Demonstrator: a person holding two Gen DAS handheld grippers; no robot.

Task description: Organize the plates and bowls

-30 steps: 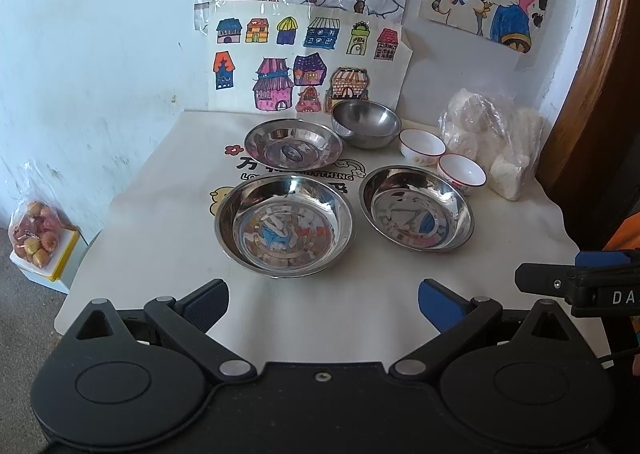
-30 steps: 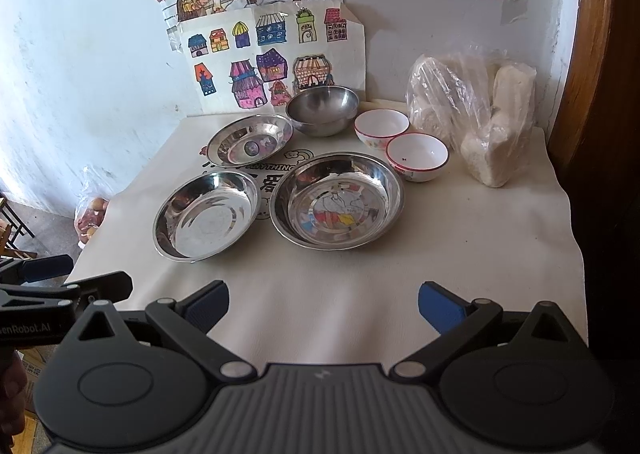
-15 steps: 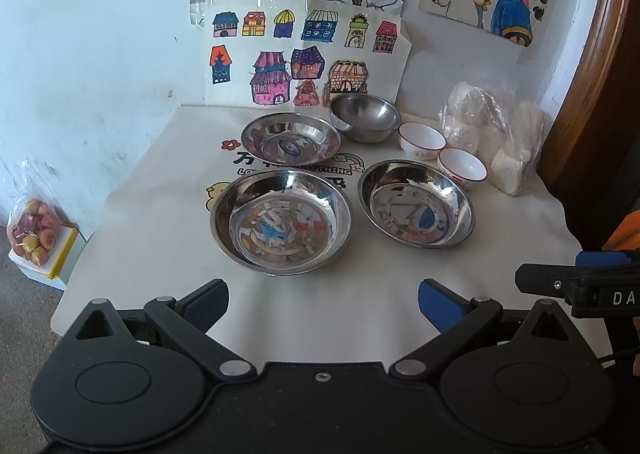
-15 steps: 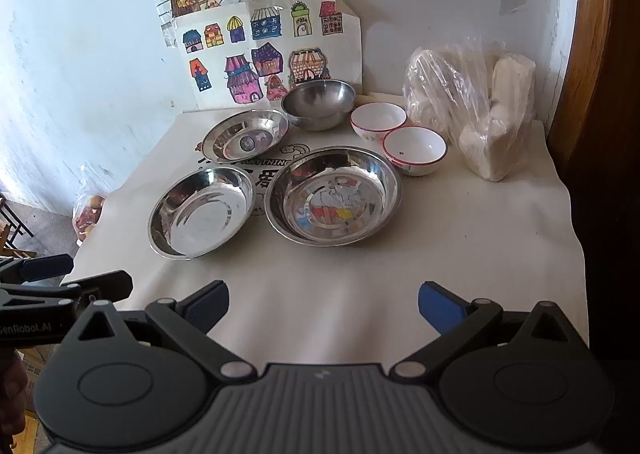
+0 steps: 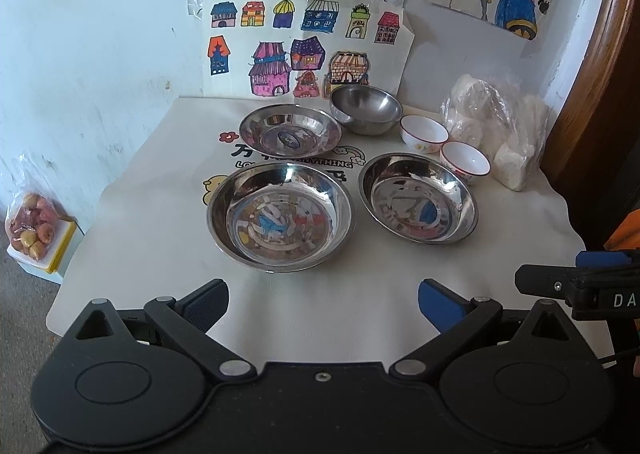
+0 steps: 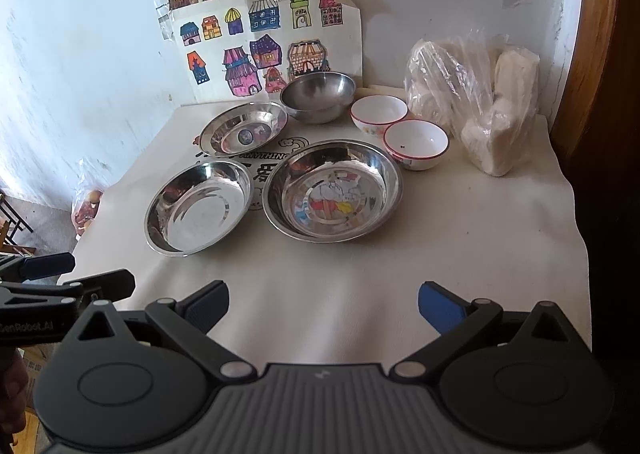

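The cream cloth-covered worktop [image 5: 168,190] bears printed lettering, partly hidden by dishes; "THING" reads in the left wrist view and "ANYTHING" in the right. The right gripper [image 5: 576,282], seen from the left view, shows the letters "DA"; the left gripper [image 6: 68,274], seen from the right view, shows "GenRobot.AI". Both grippers hover above the near edge, blue-padded fingers spread wide and holding nothing. Three shallow stainless steel plates sit mid-worktop: a large one [image 5: 280,218] toward the left edge, a second [image 5: 418,204] just beside it on the right, a smaller one [image 5: 290,130] behind. A deep stainless steel bowl [image 5: 366,108] stands at the far edge. Two white ceramic bowls with red rims [image 5: 424,132] [image 5: 466,162] sit beside each other toward the far right corner, next to a clear plastic bag of white lumps [image 5: 500,126]. Coloured children's drawings [image 5: 304,50] cover the wall behind. A bag of fruit [image 5: 34,224] lies on the floor, left of the worktop.
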